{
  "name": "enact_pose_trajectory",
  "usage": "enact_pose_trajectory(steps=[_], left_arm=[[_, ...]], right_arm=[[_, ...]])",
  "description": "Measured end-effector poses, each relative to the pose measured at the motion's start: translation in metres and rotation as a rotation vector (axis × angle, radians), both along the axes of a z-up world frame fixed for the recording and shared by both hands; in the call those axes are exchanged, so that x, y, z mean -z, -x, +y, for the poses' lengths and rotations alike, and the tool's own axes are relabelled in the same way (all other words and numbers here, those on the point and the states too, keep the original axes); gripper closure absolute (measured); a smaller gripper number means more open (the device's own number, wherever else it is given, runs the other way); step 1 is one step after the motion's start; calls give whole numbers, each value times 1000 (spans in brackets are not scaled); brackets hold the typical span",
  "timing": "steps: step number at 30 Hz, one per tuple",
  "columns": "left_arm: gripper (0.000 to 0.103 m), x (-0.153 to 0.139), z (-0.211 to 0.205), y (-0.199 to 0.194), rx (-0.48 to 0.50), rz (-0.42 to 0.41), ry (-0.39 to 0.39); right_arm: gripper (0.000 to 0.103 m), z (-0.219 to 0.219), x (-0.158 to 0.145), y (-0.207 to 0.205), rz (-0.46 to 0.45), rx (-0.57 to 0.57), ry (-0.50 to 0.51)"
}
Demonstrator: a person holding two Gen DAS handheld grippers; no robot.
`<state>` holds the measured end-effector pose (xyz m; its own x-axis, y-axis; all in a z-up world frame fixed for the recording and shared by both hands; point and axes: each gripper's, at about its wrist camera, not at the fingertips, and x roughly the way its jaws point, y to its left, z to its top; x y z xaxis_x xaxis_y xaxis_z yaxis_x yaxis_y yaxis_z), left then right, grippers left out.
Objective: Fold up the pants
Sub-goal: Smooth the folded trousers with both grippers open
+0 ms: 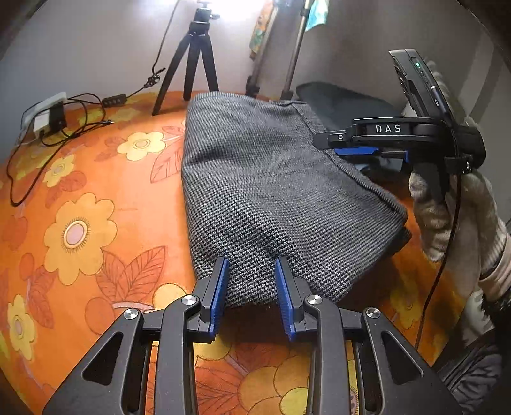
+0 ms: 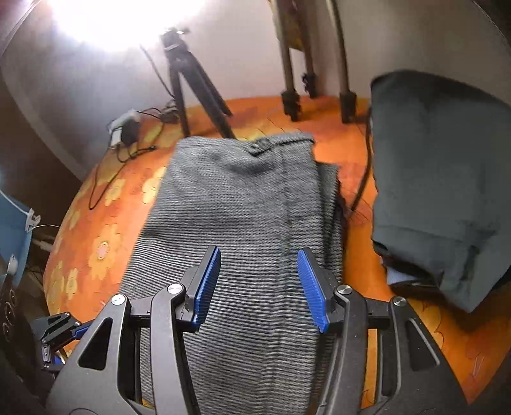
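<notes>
Both the left tool and right tool hang open over the folded pants; press the layers flat, edges aligned.

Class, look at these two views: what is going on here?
A person holding a gripper in each hand is folding grey knit pants on an orange flowered cloth. The left gripper and right gripper are both open over the pants, gripping nothing. A dark folded garment lies beside them.

Strong glare is cast by a lamp near the wall, the right wrist view is motion-blurred, and edges are darkened and bent by fisheye distortion.
</notes>
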<state>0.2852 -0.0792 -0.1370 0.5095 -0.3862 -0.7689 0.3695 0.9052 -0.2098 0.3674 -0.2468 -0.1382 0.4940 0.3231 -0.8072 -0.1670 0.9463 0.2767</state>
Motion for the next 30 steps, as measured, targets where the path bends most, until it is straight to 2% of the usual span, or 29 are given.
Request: enact_pose_trajectory(steps=[7, 14, 19, 21, 25, 27, 30], left_arm=[[75, 0, -4, 4, 1, -21, -46], [75, -1, -3, 6, -9, -45, -75], [69, -1, -2, 7, -16, -55, -87], [65, -1, -1, 7, -21, -59, -92], [63, -2, -1, 8, -24, -70, -104], [57, -3, 0, 9, -26, -75, -108], [54, -3, 2, 8, -29, -64, -89]], right_arm=[[50, -7, 16, -1, 40, -2, 34], [50, -21, 1, 0, 7, 25, -6], [49, -20, -12, 0, -36, 31, -2], [41, -20, -13, -3, -41, 41, 6], [34, -27, -15, -7, -55, 64, -2], [27, -29, -17, -8, -60, 67, -10], [22, -32, -18, -9, -68, 76, -23]])
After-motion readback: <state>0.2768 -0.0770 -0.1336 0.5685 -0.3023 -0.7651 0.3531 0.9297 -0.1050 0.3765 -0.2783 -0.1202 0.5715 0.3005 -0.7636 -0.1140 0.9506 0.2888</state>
